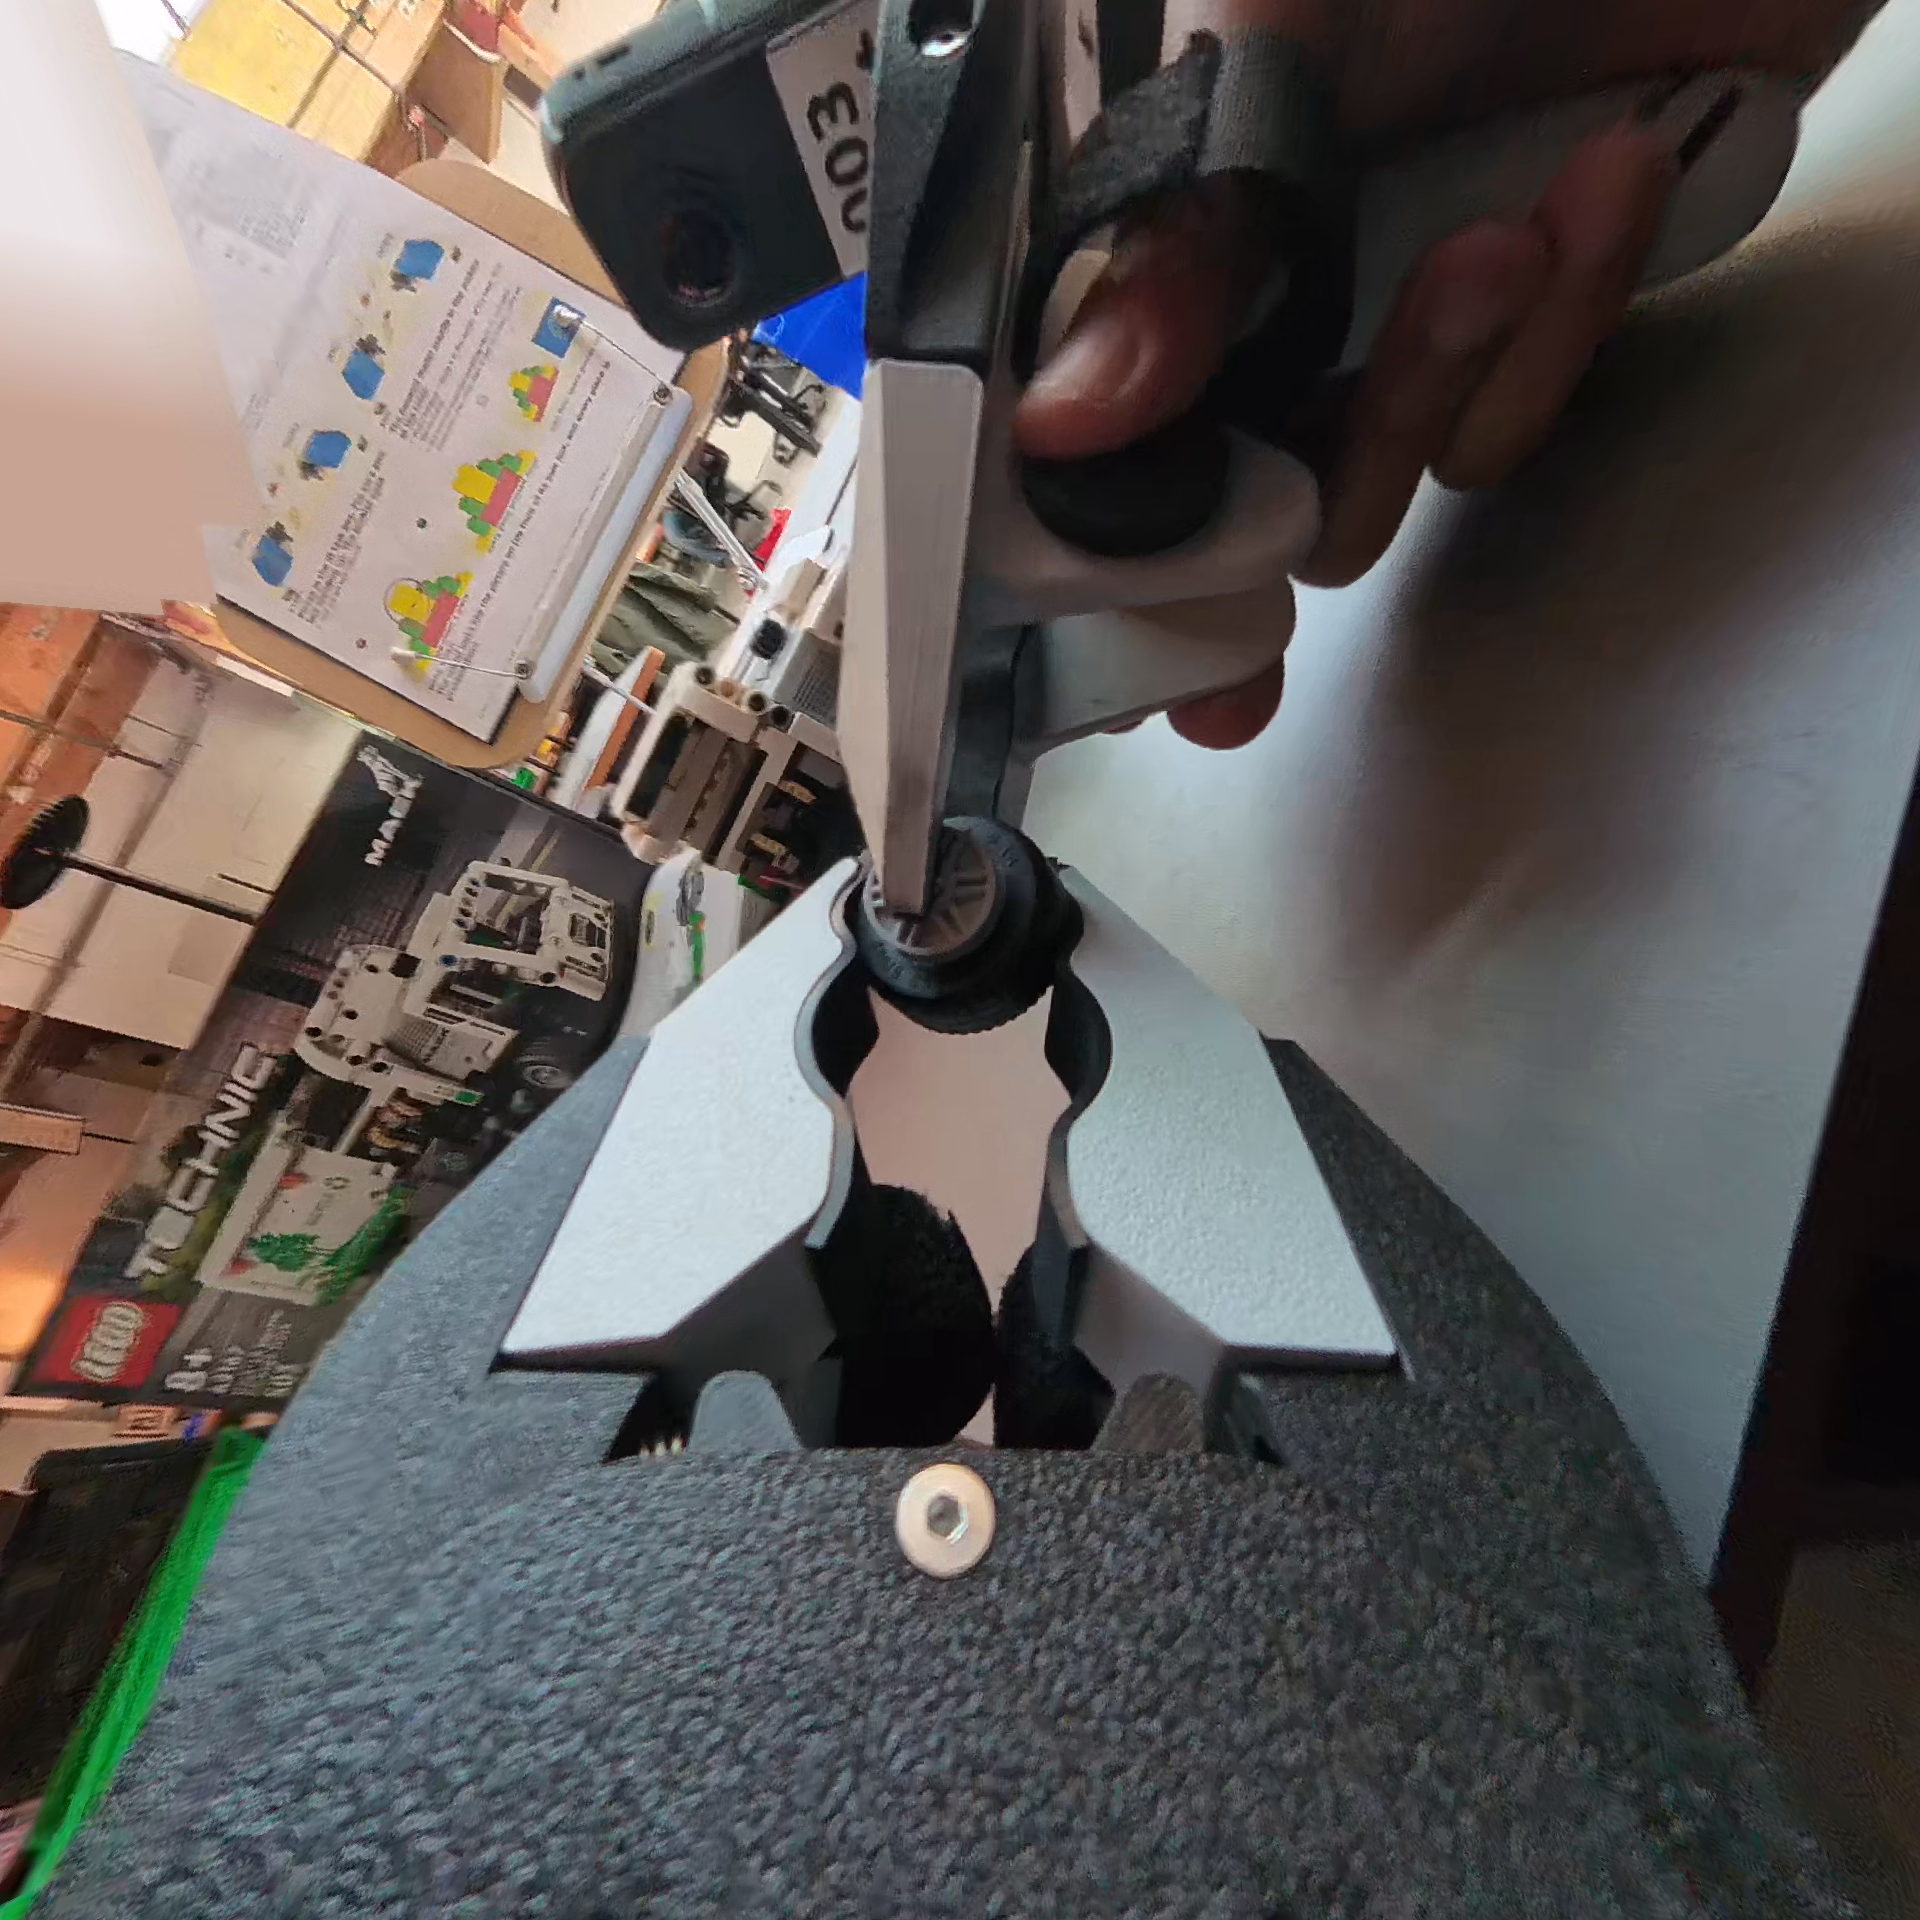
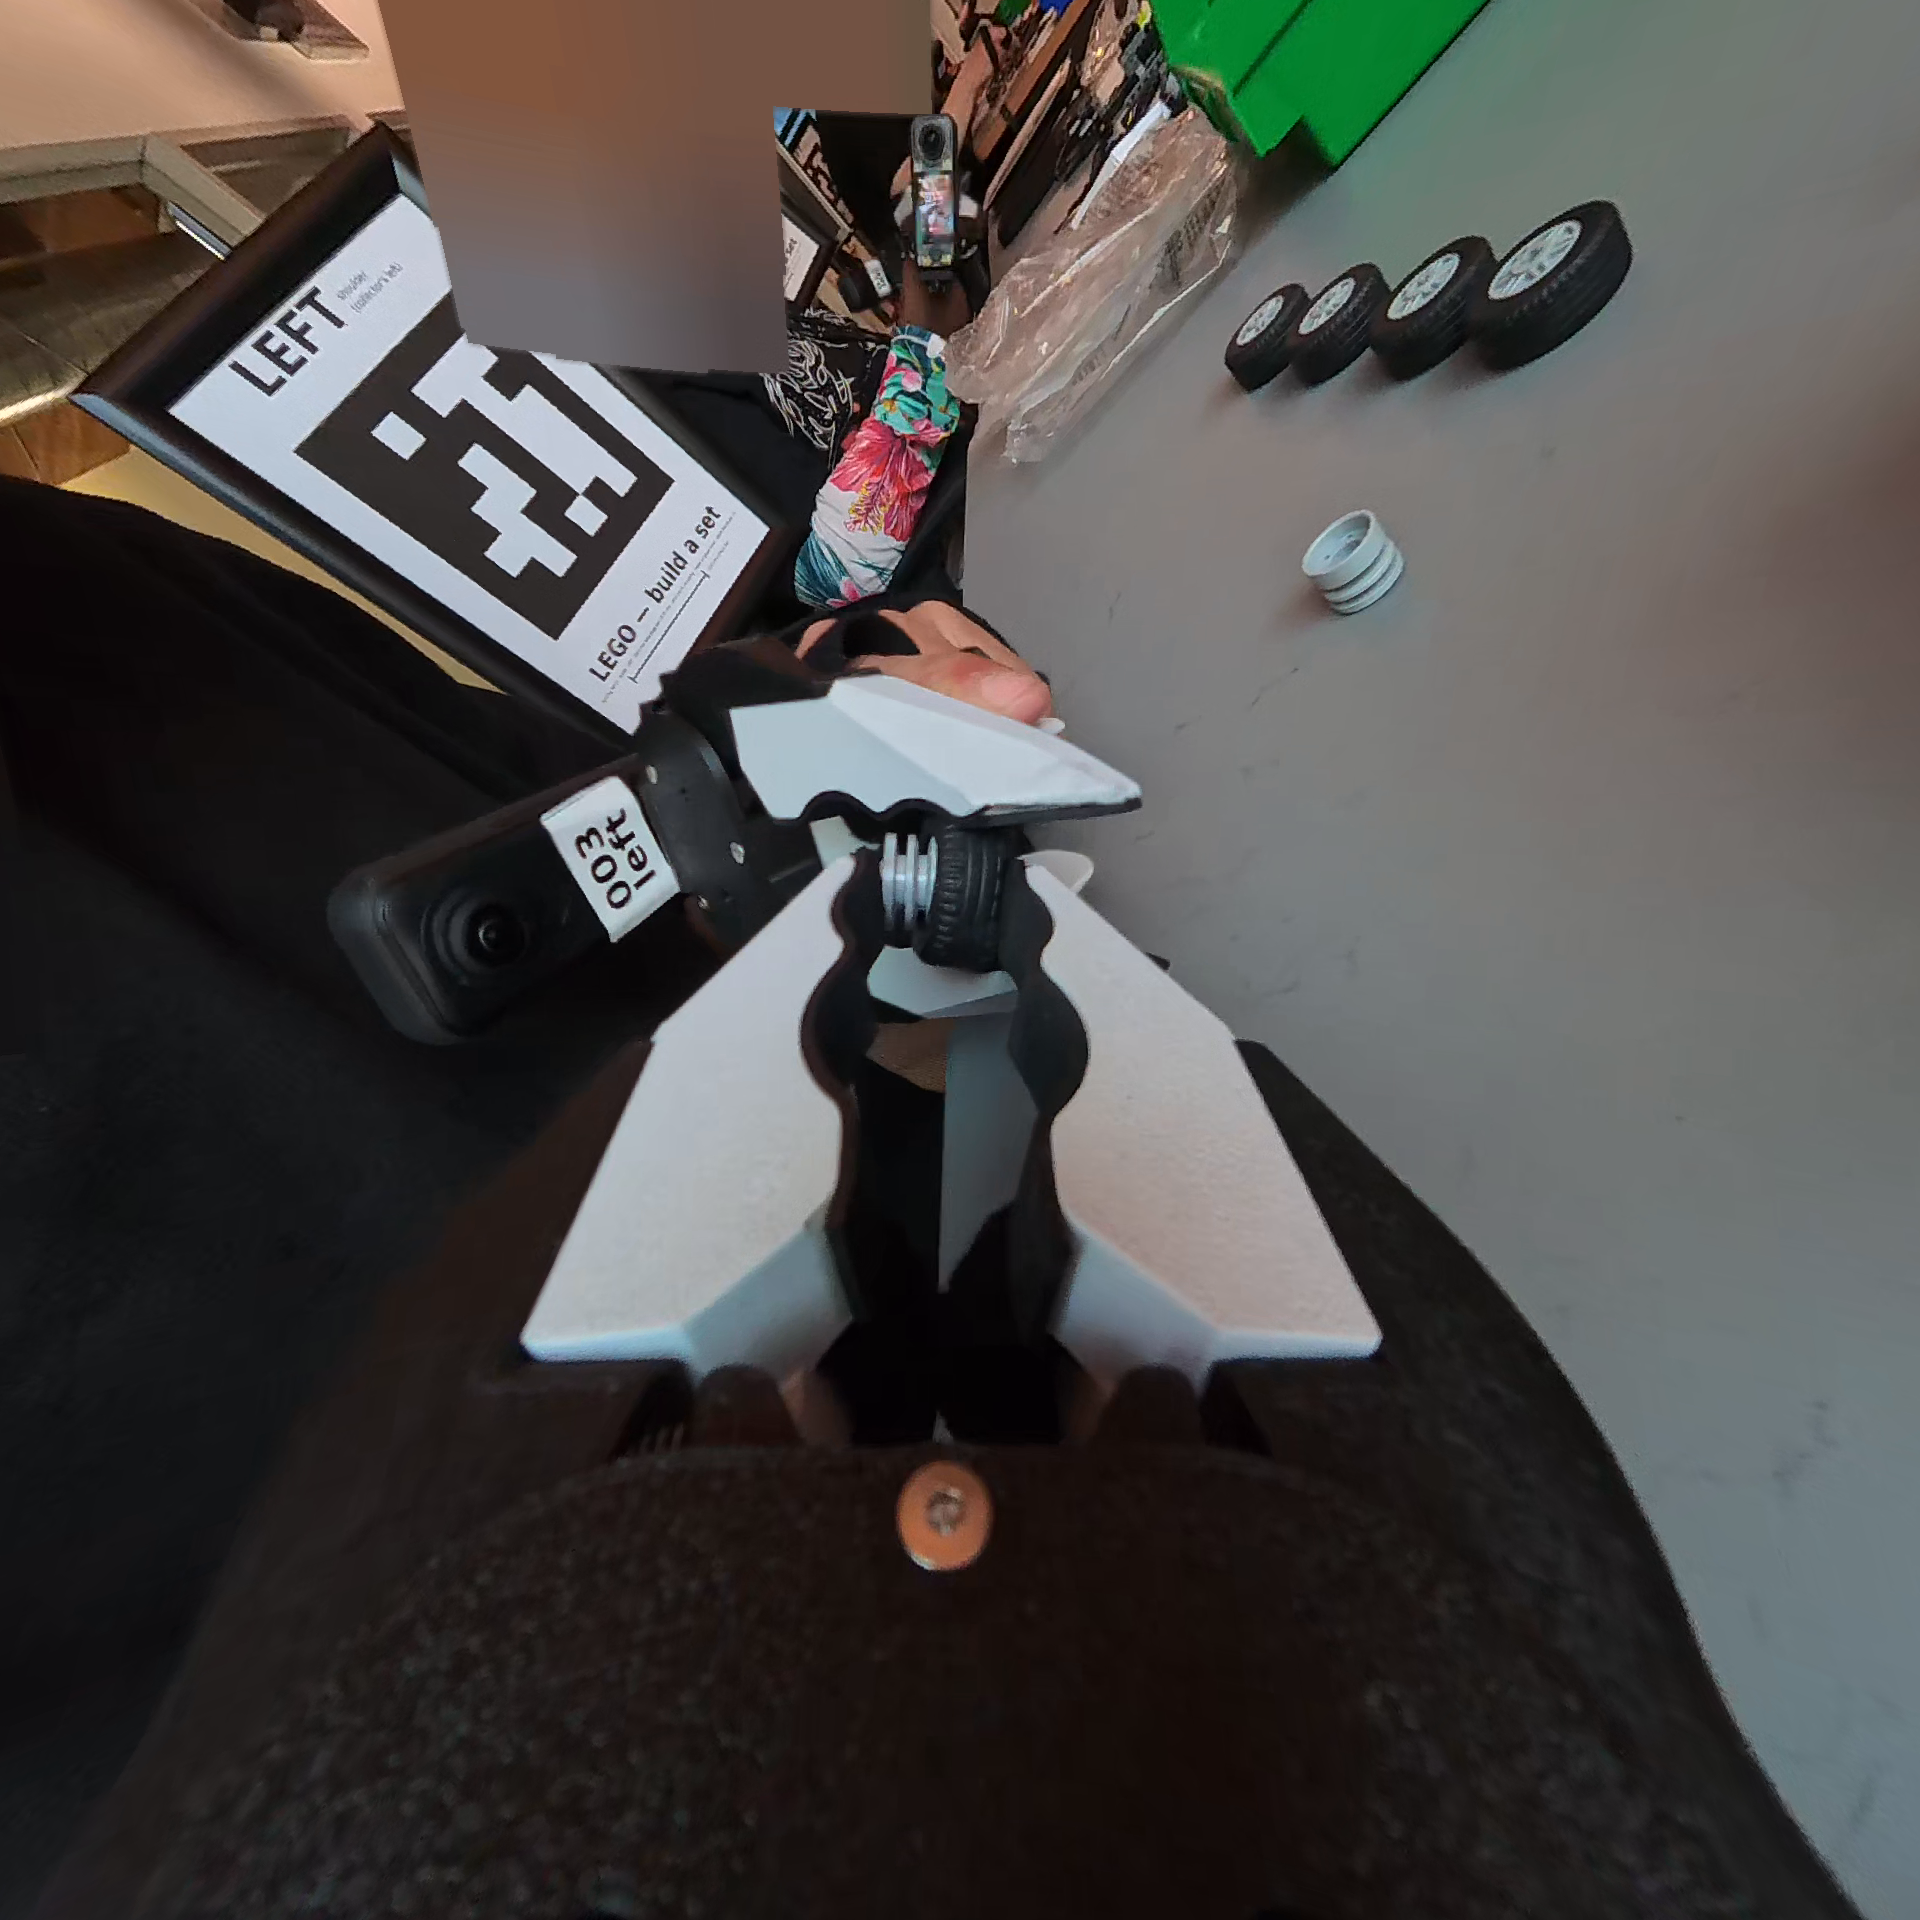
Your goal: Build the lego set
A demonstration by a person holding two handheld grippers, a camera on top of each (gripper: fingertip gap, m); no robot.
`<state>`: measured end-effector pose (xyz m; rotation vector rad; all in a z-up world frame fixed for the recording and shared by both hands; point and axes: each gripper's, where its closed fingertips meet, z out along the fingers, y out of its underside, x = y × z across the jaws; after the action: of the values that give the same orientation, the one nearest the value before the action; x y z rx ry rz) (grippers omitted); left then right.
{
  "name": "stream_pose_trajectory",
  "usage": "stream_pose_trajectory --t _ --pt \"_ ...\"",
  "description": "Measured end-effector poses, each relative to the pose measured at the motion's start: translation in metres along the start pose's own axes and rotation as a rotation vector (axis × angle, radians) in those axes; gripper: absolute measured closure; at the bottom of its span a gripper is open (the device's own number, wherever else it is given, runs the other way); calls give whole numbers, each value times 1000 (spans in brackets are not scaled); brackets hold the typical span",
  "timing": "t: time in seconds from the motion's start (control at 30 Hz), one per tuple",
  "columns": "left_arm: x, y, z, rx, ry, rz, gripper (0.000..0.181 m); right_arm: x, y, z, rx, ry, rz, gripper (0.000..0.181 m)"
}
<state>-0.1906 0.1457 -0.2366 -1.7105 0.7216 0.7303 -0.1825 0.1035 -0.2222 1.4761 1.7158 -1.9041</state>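
Left tongs [image 1: 956,935]: closed on a small wheel [image 1: 961,940], black tyre pinched between the two white tips, grey rim facing up. Right tongs [image 2: 940,904]: also closed on that same wheel [image 2: 951,909], tips meeting the tyre from the opposite side; one slim white finger [image 1: 904,665] pressed against the rim's hub in the left wrist view. Tyre only partly seated on the rim, with a ribbed grey stretch of rim showing bare beside the tyre in the right wrist view. Wheel held up off the counter [image 2: 1455,935], between both tongs.

Just behind the wheel, a hand [image 1: 1299,364] wrapped around the right tongs' handle, and a second hand [image 2: 956,665] behind the left tongs.

Farther from the wheel, on the grey counter: a bare grey rim [image 2: 1351,561] lying alone; beyond it, four finished wheels [image 2: 1429,296] standing in a row, touching one another; next to those, a crumpled clear plastic bag [image 2: 1101,312]; past the bag, green boxes [image 2: 1299,62] at the counter's far edge.

On the other side of the wheel: a dark set box [image 1: 343,1091] printed with a white truck, upright, and above it an instruction sheet [image 1: 416,416] clipped to a wooden board. Near the left tongs, a framed marker card [image 2: 457,468], leaning.
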Motion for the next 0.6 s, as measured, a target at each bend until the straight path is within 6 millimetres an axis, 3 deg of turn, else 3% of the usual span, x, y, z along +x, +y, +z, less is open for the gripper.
stream_pose_trajectory --t 0.07,0.2,0.27,0.37,0.6 --pt "6 4 1 -20 71 -99 151 5 1 -1 -16 51 -48 158" --pt "5 4 -10 5 281 -399 141 6 -9 -12 -4 154 -333 158" --pt "3 -4 -18 76 460 -619 140 12 -11 -13 -10 193 -391 157" --pt "-10 -20 -29 231 647 -853 147 1 -20 -12 37 116 -379 157" --pt "-12 -18 -25 247 672 -815 152 1 -20 -7 71 75 -283 156"
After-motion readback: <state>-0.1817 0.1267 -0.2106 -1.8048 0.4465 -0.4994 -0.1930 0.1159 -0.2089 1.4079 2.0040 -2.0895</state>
